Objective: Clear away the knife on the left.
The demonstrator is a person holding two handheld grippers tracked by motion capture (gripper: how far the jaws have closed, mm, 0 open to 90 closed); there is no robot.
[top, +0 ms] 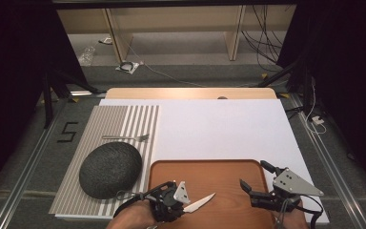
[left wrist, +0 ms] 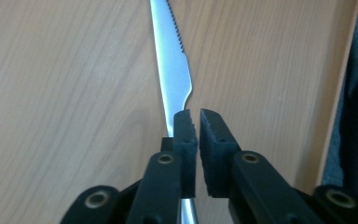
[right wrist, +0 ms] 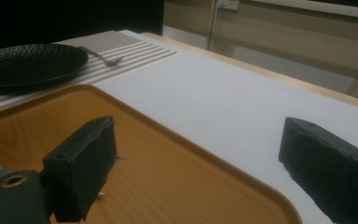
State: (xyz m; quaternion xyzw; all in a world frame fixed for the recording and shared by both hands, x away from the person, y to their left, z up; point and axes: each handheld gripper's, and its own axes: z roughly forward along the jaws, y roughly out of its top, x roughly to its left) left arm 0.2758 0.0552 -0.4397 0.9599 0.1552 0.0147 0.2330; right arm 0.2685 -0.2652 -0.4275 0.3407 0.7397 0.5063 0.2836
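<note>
Left gripper view: knife (left wrist: 175,70) clamped in left claw (left wrist: 195,116), blade pointing ahead.

a slim silver metal table knife with a serrated blade (top: 201,203) lies over the near left part of a brown wooden tray with a raised rim (top: 228,164). its blade points to the right and slightly away, its tip towards the tray's middle. the handle end is hidden at the near left.
</note>
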